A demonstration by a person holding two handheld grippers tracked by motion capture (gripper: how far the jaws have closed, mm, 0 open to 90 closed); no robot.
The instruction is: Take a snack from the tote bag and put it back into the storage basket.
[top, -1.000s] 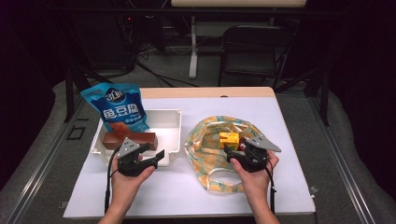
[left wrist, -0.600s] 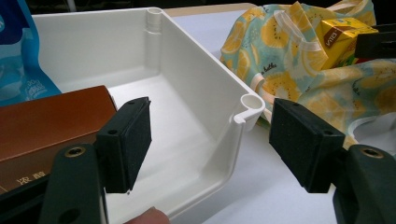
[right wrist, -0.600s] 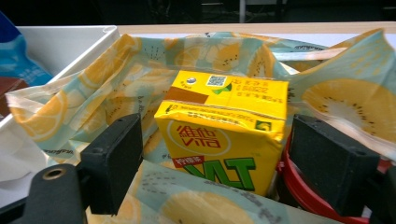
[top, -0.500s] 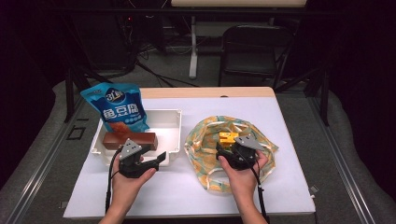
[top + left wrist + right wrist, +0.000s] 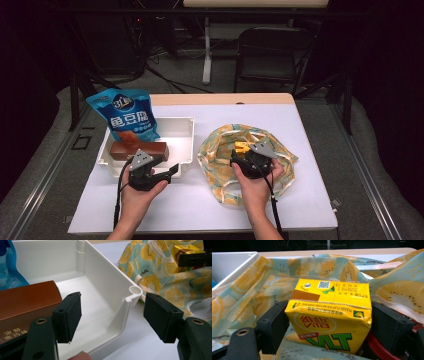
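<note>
My right gripper [image 5: 243, 152] is shut on a yellow drink carton [image 5: 241, 146], its pads pressing both sides of the carton [image 5: 329, 315] above the open fruit-print bag [image 5: 280, 165]. My left gripper [image 5: 169, 171] stands open at the near right corner of the white tray [image 5: 182, 122]. In the left gripper view its jaws [image 5: 112, 312] straddle the tray's corner wall [image 5: 130, 296], one pad inside and one outside, neither touching it. A brown box [image 5: 137, 149] lies in the tray, just beside the left pad [image 5: 71, 315].
A blue snack bag [image 5: 125, 117] leans at the tray's far left end. The fruit-print bag [image 5: 244, 297] spreads crumpled over the table's right half, its cream handles loose. White tabletop [image 5: 200, 205] lies between the hands and the near edge.
My right gripper has carried the yellow carton to the left and slightly lower, over the middle of the bag. The left gripper has stayed in place.
</note>
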